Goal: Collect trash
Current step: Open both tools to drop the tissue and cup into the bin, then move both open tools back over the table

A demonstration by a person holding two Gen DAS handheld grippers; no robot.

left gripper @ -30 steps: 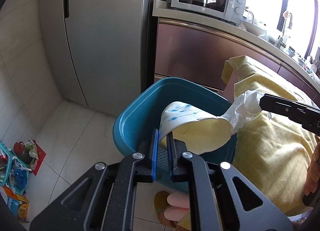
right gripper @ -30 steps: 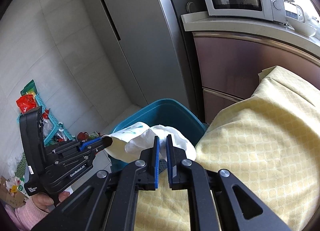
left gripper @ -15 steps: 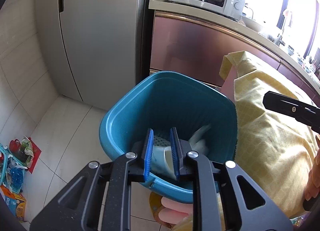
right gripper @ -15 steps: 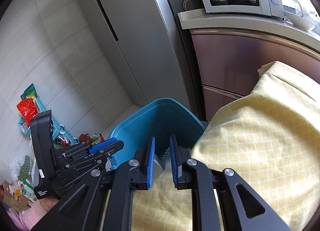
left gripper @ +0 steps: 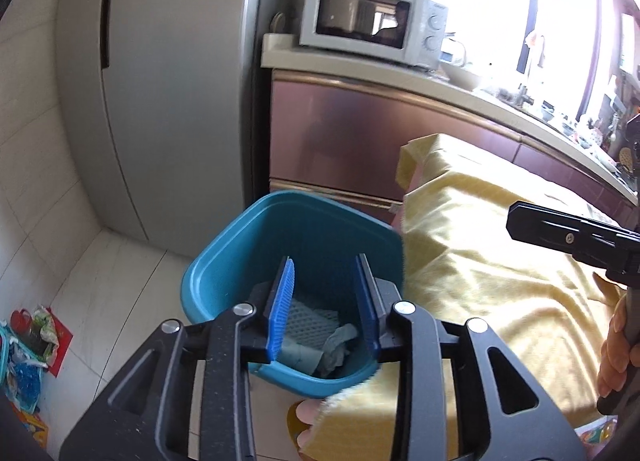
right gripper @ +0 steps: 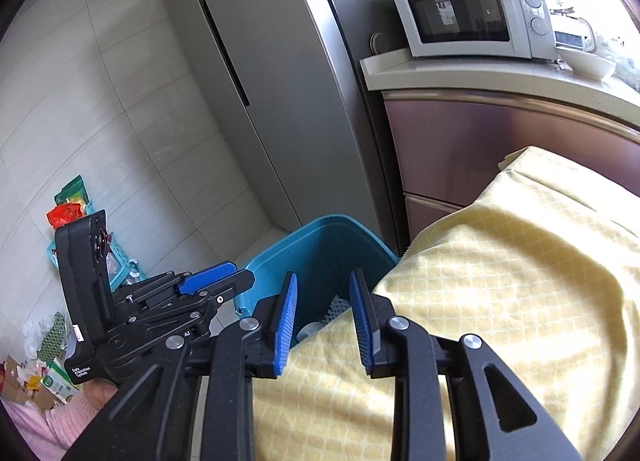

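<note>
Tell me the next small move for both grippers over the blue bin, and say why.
Probably lift both clear and turn toward the next trash. The left gripper and right gripper have just been opening and hold nothing; a paper cup and crumpled tissue already lie in the blue bin.

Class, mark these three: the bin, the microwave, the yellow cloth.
bin [left gripper: 224,261], left wrist view, outer left wall.
microwave [right gripper: 528,17], right wrist view, control panel.
yellow cloth [right gripper: 520,261], right wrist view, top surface.
</note>
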